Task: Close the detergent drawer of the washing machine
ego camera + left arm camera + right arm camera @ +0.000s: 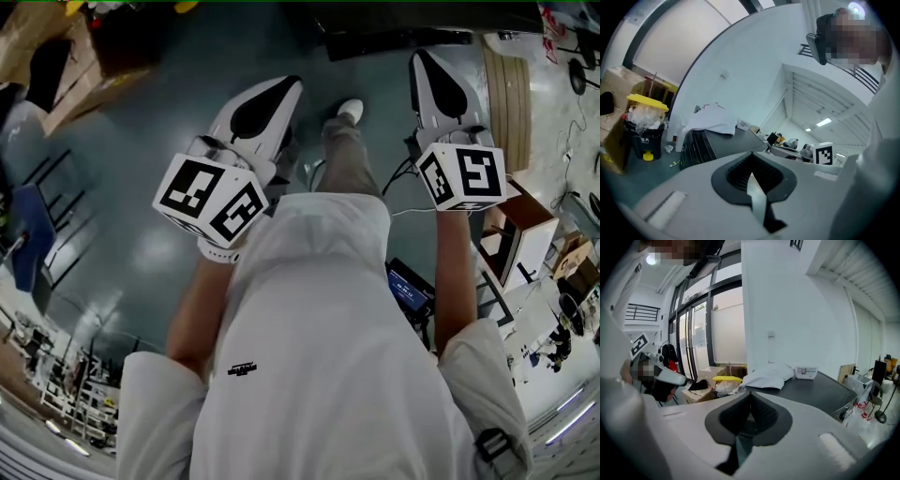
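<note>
While I am standing on the grey floor (141,187), I am holding my left claw (751,161) and right claw (750,401) pressed together, gripping nothing. Beyond them a dark counter (820,390) is carrying a white cloth (766,376). No view is showing the detergent drawer.

I see a glossy dark teal floor (141,187) below me. Cardboard boxes (66,80) stand on it at the upper left, and 1 white shoe (350,111) rests on it near the middle. The left gripper view shows a black bin (644,136) with a yellow lid on the floor near a dark table (726,145), with a white cloth (710,119) lying on that table.
</note>
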